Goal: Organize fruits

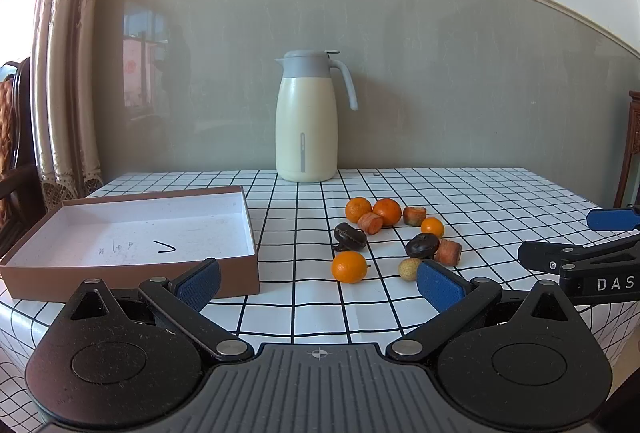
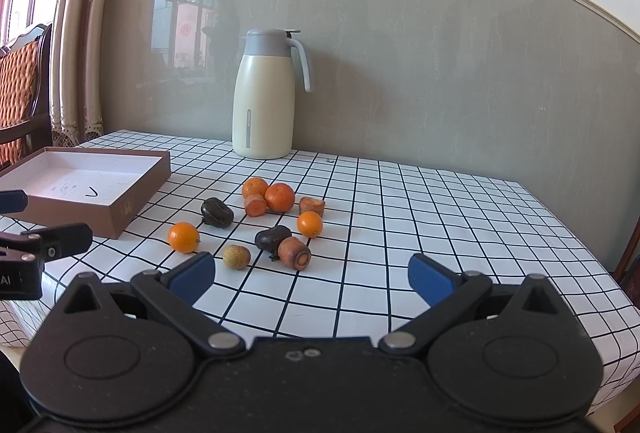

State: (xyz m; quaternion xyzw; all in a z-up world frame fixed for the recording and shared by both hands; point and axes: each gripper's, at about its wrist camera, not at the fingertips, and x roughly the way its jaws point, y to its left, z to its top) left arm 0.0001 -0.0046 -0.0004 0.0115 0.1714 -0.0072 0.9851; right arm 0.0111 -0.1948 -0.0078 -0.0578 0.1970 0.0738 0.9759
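Checked cloth covers the table (image 1: 480,193), backed by a grey wall. From the left wrist, the left claw (image 1: 318,283) is seen spread wide and empty, low before the brown box (image 1: 132,229); the fruits (image 1: 394,237) lie scattered right of it, near a cream jug (image 1: 306,129). From the right wrist, the right claw (image 2: 312,277) is likewise seen released, just short of the fruits (image 2: 264,223).
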